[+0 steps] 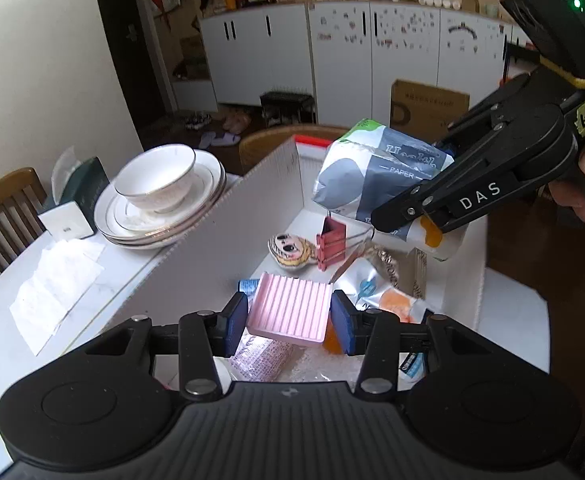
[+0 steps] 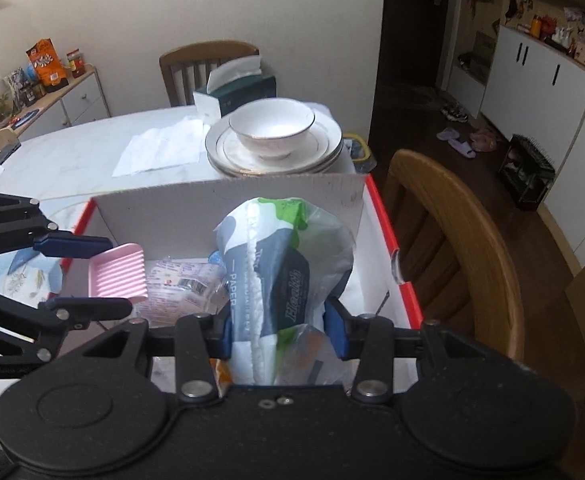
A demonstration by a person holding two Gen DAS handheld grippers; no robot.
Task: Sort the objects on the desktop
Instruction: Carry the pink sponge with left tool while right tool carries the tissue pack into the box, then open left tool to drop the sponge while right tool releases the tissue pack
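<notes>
My left gripper is shut on a pink ridged soap dish and holds it over the white cardboard box. It also shows in the right wrist view between the left gripper's blue pads. My right gripper is shut on a grey-white-green tissue paper pack and holds it over the same box. The pack also shows in the left wrist view, held by the right gripper. Inside the box lie a pink binder clip, a cartoon face badge and several packets.
A white bowl on stacked plates stands behind the box, with a dark green tissue box and loose paper tissues on the marble table. Wooden chairs stand around the table.
</notes>
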